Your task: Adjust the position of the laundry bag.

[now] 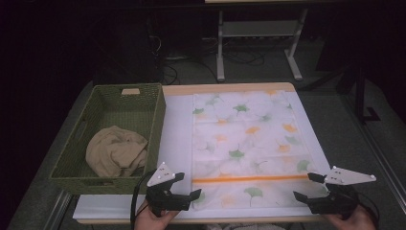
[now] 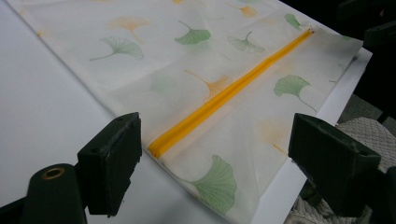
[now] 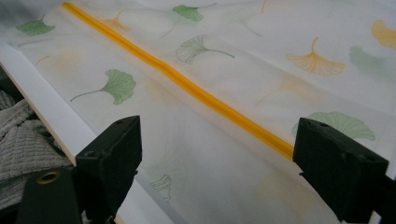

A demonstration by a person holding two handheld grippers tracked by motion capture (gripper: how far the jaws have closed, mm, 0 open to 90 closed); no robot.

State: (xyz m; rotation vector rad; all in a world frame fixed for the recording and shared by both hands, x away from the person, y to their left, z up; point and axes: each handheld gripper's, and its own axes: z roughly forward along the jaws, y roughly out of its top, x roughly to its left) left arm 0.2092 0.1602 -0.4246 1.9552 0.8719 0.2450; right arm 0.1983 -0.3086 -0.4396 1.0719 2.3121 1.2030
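A white bag (image 1: 249,139) printed with green and orange ginkgo leaves lies flat on the white table (image 1: 177,129). An orange zipper (image 1: 249,178) runs across it near the front edge. My left gripper (image 1: 189,185) hovers at the bag's front left corner, jaws open. My right gripper (image 1: 305,187) is at the front right corner, also open. In the left gripper view the zipper's end (image 2: 161,144) lies just ahead of the open left gripper (image 2: 222,163). In the right gripper view the zipper (image 3: 187,84) runs diagonally toward the open right gripper (image 3: 224,163). Nothing sits between either pair of pads.
A green woven basket (image 1: 110,91) stands at the table's left and holds a crumpled tan cloth (image 1: 116,151). A desk's white legs (image 1: 220,48) stand on the dark floor beyond the table. Grey knitted fabric (image 3: 23,135) shows below the front table edge.
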